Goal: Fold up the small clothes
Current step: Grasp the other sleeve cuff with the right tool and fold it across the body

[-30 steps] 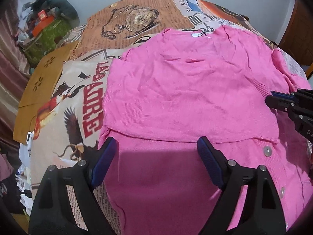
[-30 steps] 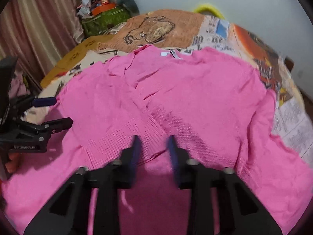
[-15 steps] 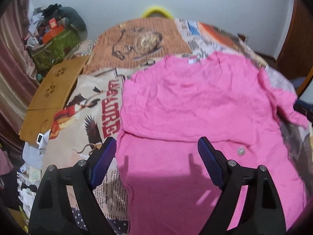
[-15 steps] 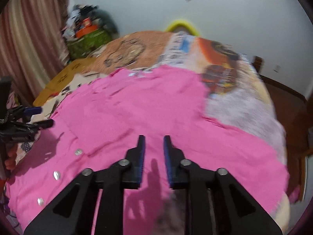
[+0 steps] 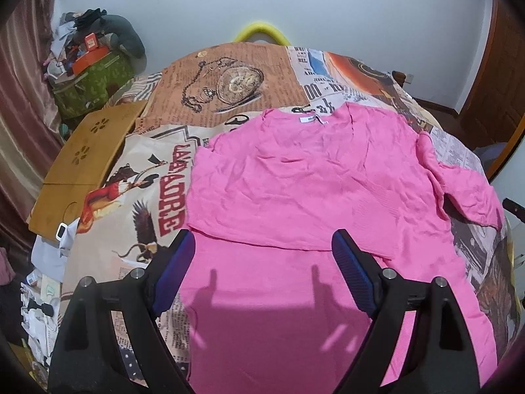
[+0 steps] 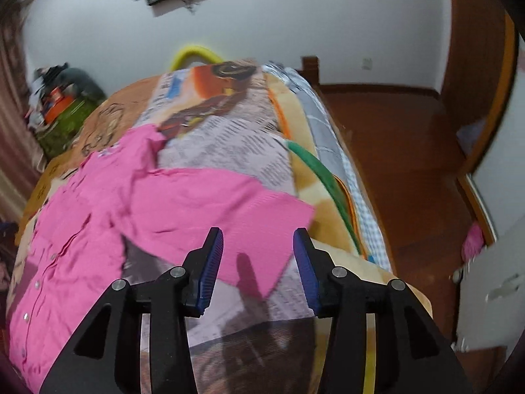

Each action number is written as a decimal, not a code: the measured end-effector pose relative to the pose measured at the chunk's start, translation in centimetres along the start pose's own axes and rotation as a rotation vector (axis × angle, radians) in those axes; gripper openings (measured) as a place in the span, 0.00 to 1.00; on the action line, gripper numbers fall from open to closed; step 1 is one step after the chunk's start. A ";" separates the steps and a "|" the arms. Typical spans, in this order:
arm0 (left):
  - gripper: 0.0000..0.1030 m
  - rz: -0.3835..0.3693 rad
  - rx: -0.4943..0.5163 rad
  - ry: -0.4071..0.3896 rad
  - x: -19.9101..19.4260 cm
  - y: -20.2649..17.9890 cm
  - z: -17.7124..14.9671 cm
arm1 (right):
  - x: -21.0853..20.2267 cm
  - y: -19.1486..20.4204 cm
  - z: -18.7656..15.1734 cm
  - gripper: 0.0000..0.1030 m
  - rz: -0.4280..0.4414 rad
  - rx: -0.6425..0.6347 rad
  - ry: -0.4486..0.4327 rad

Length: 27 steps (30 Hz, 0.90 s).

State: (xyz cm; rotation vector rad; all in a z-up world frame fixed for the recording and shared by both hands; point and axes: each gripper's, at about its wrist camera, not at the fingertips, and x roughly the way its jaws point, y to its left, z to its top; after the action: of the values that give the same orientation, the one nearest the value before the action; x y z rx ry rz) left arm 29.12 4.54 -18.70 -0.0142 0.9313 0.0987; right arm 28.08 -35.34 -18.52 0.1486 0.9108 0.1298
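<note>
A pink buttoned cardigan [image 5: 295, 190] lies spread on a bed with a printed cover [image 5: 137, 203]. One sleeve is folded across its body; the other sleeve [image 6: 229, 210] stretches out flat toward the bed's right edge. My left gripper [image 5: 259, 256] hovers open above the cardigan's lower half with nothing between its fingers. My right gripper [image 6: 257, 249] hangs above the outstretched sleeve's cuff end, its jaws opening, with the cloth lying below them and not pinched.
A wooden lap tray [image 5: 85, 161] rests at the bed's left side, and a pile of bags and clutter [image 5: 88, 75] sits in the far left corner. The bed's right edge [image 6: 357, 216] drops to a wooden floor [image 6: 410, 164]. A white wall lies beyond.
My right gripper swung rightward from the cardigan's middle to the outstretched sleeve and its jaws spread apart. The left gripper rose a little and stayed open.
</note>
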 end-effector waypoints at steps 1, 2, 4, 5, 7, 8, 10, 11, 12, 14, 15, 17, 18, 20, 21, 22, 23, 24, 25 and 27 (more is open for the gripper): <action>0.83 0.000 0.004 0.004 0.2 -0.2 0.0 | 0.4 -0.2 0.0 0.40 -0.003 0.004 0.005; 0.83 0.001 0.006 0.006 0.3 -0.3 -0.1 | 0.9 -0.4 0.1 0.40 -0.010 0.009 0.011; 0.83 0.001 0.010 0.011 0.6 -0.5 -0.1 | 1.9 -1.0 0.1 0.40 -0.016 0.030 0.026; 0.83 0.000 0.011 0.013 0.6 -0.6 0.0 | 2.4 -1.3 0.1 0.40 -0.004 0.041 0.031; 0.83 -0.003 0.009 0.018 0.8 -0.6 0.0 | 2.6 -1.8 0.0 0.40 0.014 0.059 0.024; 0.83 -0.005 0.007 0.020 0.9 -0.6 -0.1 | 2.6 -1.9 0.0 0.40 0.024 0.064 0.023; 0.83 -0.008 -0.001 0.022 1.0 -0.5 -0.1 | 2.9 -2.0 0.2 0.40 0.044 0.080 0.032; 0.83 -0.009 -0.004 0.023 1.0 -0.6 -0.2 | 3.1 -2.1 0.2 0.40 0.053 0.090 0.040; 0.83 -0.015 -0.011 0.022 0.9 -0.4 -0.2 | 3.1 -2.1 0.3 0.36 0.061 0.097 0.039; 0.83 -0.020 -0.017 0.019 0.8 -0.3 -0.4 | 2.9 -1.9 0.3 0.29 0.041 0.081 0.028; 0.83 -0.022 -0.018 0.017 0.7 -0.2 -0.5 | 2.5 -1.7 0.4 0.22 0.020 0.064 0.017; 0.83 -0.024 -0.018 0.011 0.4 0.1 -0.5 | 1.5 -1.3 0.6 0.12 -0.008 0.036 -0.010; 0.83 -0.025 -0.021 0.008 0.2 0.2 -0.6 | 1.2 -1.2 0.8 0.10 -0.005 0.032 -0.019; 0.83 -0.032 -0.031 0.000 -0.1 0.6 -0.7 | -0.2 -0.7 1.3 0.09 -0.013 0.012 -0.052; 0.83 -0.034 -0.037 -0.003 -0.3 0.8 -0.7 | -0.6 -0.4 1.5 0.08 -0.017 -0.001 -0.064; 0.83 -0.039 -0.043 -0.007 -0.5 1.0 -0.8 | -1.3 0.0 1.8 0.08 -0.020 -0.014 -0.084; 0.83 -0.043 -0.047 -0.011 -0.7 1.2 -0.9 | -1.9 0.5 2.1 0.08 -0.026 -0.028 -0.102; 0.83 -0.046 -0.050 -0.015 -0.9 1.4 -1.0 | -2.5 1.1 2.5 0.07 -0.026 -0.042 -0.119; 0.83 -0.048 -0.051 -0.019 -1.1 1.6 -1.1 | -2.9 1.5 2.8 0.07 -0.021 -0.049 -0.132; 0.83 -0.049 -0.050 -0.026 -1.5 1.8 -1.2 | -3.7 2.8 3.5 0.07 0.008 -0.068 -0.149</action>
State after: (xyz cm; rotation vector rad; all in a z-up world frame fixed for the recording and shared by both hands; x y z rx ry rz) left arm 27.11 6.19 -18.19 -0.0824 0.9019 0.0764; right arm 28.50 -33.46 -13.06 0.0974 0.7563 0.1552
